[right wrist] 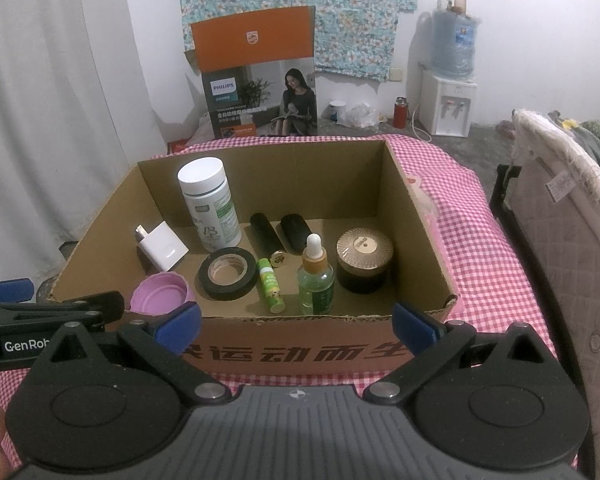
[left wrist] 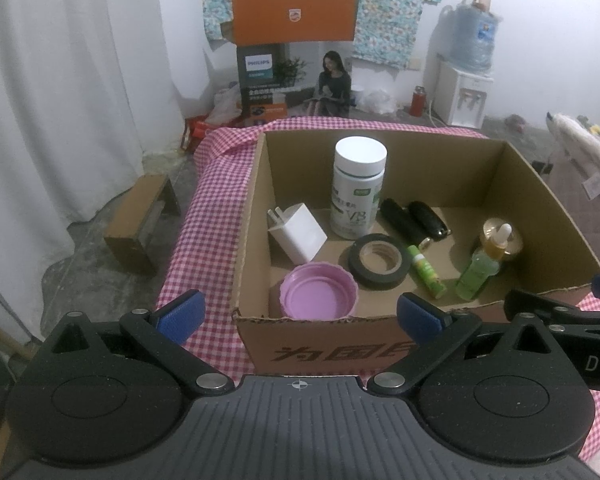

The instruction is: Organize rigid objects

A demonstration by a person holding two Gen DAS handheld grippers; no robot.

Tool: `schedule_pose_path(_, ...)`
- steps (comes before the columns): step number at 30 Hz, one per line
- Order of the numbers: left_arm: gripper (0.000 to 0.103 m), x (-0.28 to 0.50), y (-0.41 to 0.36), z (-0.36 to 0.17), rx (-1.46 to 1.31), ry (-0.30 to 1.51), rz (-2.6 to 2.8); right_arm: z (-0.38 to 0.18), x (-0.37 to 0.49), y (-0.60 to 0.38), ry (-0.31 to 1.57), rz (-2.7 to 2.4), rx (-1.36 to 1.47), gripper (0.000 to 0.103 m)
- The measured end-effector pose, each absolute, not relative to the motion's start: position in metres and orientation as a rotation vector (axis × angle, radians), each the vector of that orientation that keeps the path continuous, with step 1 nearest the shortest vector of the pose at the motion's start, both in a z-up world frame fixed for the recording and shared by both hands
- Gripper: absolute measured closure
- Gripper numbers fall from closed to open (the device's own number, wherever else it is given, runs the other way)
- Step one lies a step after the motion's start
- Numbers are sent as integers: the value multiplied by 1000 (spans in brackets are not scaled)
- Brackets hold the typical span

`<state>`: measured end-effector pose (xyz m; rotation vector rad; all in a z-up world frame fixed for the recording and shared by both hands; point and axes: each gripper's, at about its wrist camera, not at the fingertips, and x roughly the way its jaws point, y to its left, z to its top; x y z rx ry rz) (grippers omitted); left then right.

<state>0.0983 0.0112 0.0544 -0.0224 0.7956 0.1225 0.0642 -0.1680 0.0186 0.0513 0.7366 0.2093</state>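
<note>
An open cardboard box (left wrist: 380, 152) (right wrist: 268, 168) stands on a pink checked cloth. Inside it are a white bottle (left wrist: 358, 188) (right wrist: 210, 204), a white charger (left wrist: 298, 234) (right wrist: 164, 250), a pink lid (left wrist: 318, 296) (right wrist: 160, 294), a roll of black tape (left wrist: 376, 266) (right wrist: 228, 274), a small green tube (left wrist: 426, 272) (right wrist: 271, 286), two black cylinders (left wrist: 412, 220) (right wrist: 278, 232), a green dropper bottle (left wrist: 480, 268) (right wrist: 316, 284) and a gold-lidded jar (right wrist: 364, 260). My left gripper (left wrist: 300, 316) and right gripper (right wrist: 296, 322) hover open and empty before the box's near wall.
The pink checked cloth (left wrist: 216, 208) (right wrist: 480, 240) covers the table. Behind it stand an orange printed carton (left wrist: 296, 60) and a water dispenser (right wrist: 448, 92). A small cardboard piece (left wrist: 140, 220) lies on the floor at left. A mattress edge (right wrist: 572, 208) borders the right.
</note>
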Motion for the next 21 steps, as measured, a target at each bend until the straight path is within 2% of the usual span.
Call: schedule_pose_path(21,1,98,11,54,-23,797,123,18,63,-167,740,209,52,0)
